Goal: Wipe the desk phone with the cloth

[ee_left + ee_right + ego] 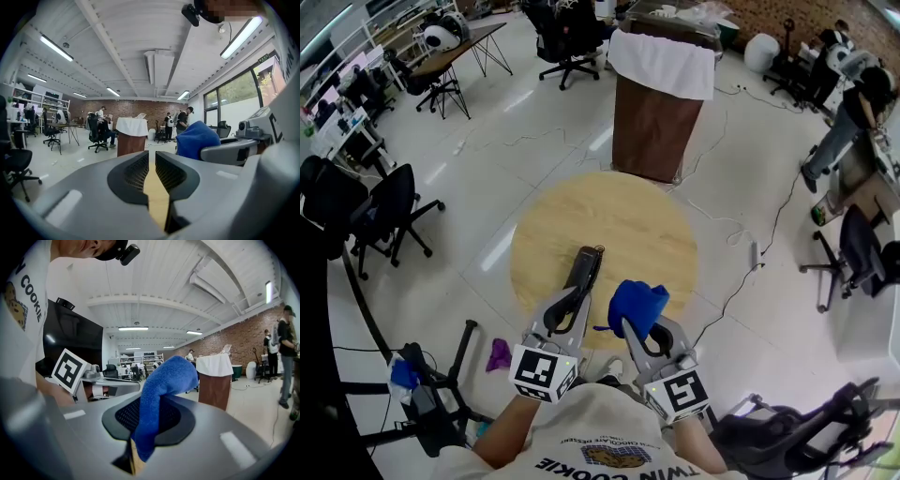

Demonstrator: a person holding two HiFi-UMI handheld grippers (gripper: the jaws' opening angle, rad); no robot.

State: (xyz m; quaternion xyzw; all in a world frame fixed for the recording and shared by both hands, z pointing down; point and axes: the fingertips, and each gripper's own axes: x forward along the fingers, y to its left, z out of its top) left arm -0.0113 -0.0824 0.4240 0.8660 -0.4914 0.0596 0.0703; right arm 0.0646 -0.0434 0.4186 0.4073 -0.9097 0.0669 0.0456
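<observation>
Open office floor with a brick back wall; a round wooden table [647, 220] sits below.

Head view: desk phone [585, 267] (dark, narrow; may be the handset alone) lies on the table just ahead of the left gripper [578, 292]. Contact cannot be resolved. Blue cloth [637, 305] is bunched at the right gripper [635, 330], beside the phone and clear of it.

Left gripper view: jaws pressed nearly together, thin slit, nothing between; only tabletop shows through.

Right gripper view: jaws pinching the cloth, a fold flopping over the tips.

Judgement: wipe not begun. Lower the fold flat onto the phone and use light pressure and long strokes. The left gripper could steady the phone against sliding.
</observation>
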